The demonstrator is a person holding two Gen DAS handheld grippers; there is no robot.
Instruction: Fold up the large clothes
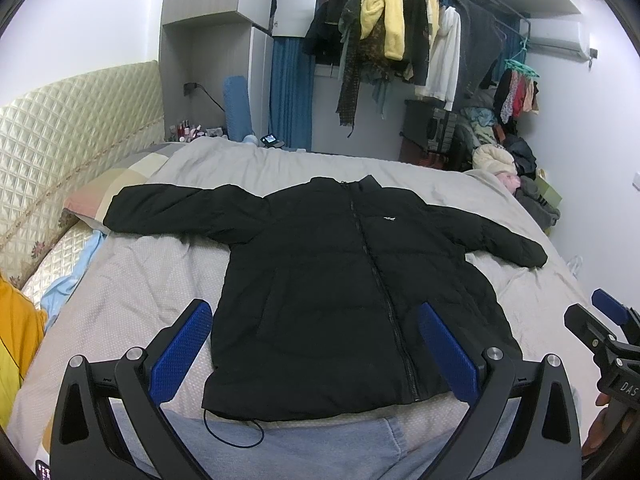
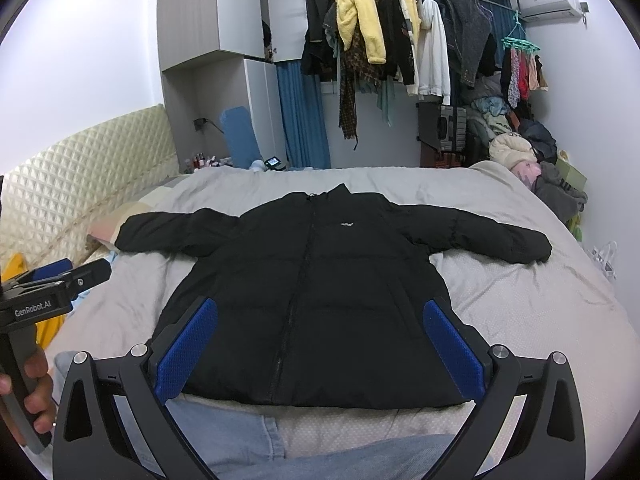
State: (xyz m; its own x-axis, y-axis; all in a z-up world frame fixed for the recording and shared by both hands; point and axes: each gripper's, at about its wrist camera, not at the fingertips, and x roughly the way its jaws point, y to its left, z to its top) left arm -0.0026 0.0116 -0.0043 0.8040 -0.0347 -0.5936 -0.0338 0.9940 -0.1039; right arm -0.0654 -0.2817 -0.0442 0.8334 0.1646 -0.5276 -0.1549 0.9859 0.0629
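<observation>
A black padded jacket (image 1: 320, 280) lies flat and zipped on the grey bed cover, front up, collar away from me, both sleeves spread sideways. It also shows in the right wrist view (image 2: 320, 288). My left gripper (image 1: 316, 316) is open and empty, held above the jacket's hem, its blue pads (image 1: 180, 352) wide apart. My right gripper (image 2: 320, 320) is open and empty, above the hem too. Each gripper shows at the edge of the other's view: the right one (image 1: 608, 320) and the left one (image 2: 68, 276).
The grey bed cover (image 2: 520, 300) spreads around the jacket. A quilted headboard (image 1: 60, 140) and a pillow (image 1: 104, 188) are at left. A rack of hanging clothes (image 2: 400, 40) and a clothes pile (image 2: 540, 168) stand behind. Blue jeans (image 2: 320, 456) lie at the near edge.
</observation>
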